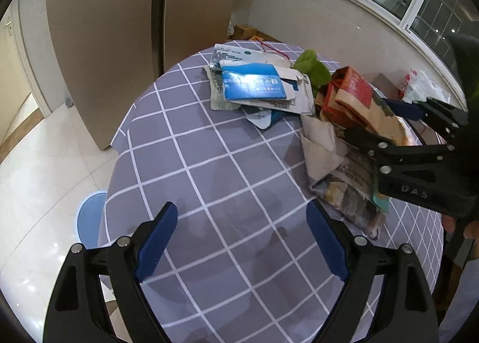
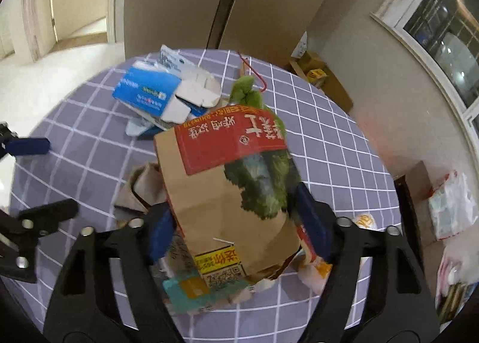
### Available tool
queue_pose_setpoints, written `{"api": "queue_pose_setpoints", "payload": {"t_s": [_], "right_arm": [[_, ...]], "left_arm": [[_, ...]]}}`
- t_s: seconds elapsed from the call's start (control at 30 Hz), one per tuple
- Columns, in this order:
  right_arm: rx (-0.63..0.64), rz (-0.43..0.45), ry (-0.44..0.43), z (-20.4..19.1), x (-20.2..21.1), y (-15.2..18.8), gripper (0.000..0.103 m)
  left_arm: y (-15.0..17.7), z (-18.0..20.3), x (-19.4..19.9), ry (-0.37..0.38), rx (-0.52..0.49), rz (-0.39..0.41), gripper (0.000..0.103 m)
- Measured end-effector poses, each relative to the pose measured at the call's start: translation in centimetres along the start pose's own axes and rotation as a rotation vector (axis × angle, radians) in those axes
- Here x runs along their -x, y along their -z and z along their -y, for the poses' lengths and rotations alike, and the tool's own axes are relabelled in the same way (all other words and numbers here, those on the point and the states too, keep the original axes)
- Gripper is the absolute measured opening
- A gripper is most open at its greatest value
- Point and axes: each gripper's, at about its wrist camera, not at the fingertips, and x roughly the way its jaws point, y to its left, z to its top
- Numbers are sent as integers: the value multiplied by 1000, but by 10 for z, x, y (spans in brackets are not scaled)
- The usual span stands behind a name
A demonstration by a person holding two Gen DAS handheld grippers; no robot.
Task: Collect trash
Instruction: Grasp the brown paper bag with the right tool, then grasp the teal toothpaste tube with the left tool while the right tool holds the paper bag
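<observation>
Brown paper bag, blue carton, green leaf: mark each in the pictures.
brown paper bag (image 2: 209, 193): right wrist view, its plain brown front.
blue carton (image 1: 254, 85): left wrist view, its blue printed face.
green leaf (image 1: 311, 69): left wrist view, the middle of the leaf.

Lower part of the paper bag is covered by the right gripper pads in the right wrist view; whether the pads press on it cannot be told. Papers under the bag are mostly hidden; print on them is blurred. Green leaf is half concealed behind the bag. Left gripper is cut off by the left edge there and motion-blurred. In the left wrist view the right gripper is cropped at the right edge, a hand barely seen below it. Blue stool is partly hidden by the desk. Text on the blue box is too small to read.
</observation>
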Motion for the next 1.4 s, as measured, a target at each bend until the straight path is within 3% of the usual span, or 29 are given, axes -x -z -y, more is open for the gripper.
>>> {"api": "queue_pose_setpoints", "payload": {"t_s": [0.3,0.6,0.7,0.73,0.83,0.9,0.93,0.97,1.0,1.17,1.23,1.33,1.4], "right_arm": [[-192,43,2,18,27,3,62],[-475,137,5,44,77,28,60],[-583,160,5,52,91,47,47],[-608,166,8,54,95,52,24],[-673,185,30,61,106,70,25],[-685,167,31,63,104,77,27],[-675,156,2,62,100,81,34],[-678,152,-16,61,98,84,56],[-690,150,-19,59,95,88,64],[-701,86,20,47,72,106,67],[-708,69,2,49,60,109,67],[-751,65,-47,60,40,112,76],[-779,79,-67,64,36,114,74]], "left_arm": [[-13,-7,10,-12,-12,37,86],[-23,19,26,51,-153,66,86],[-24,39,28,72,-219,68,86],[-24,45,29,80,-239,67,86],[-21,69,27,131,-314,57,86],[-19,75,22,140,-321,32,86],[-17,77,22,143,-320,30,86],[-13,79,22,147,-327,31,86],[-10,80,21,147,-338,30,86],[-1,76,18,105,-343,27,86],[-1,70,17,99,-327,21,86],[-4,64,16,100,-303,6,86],[-4,64,16,105,-312,4,86]]}}
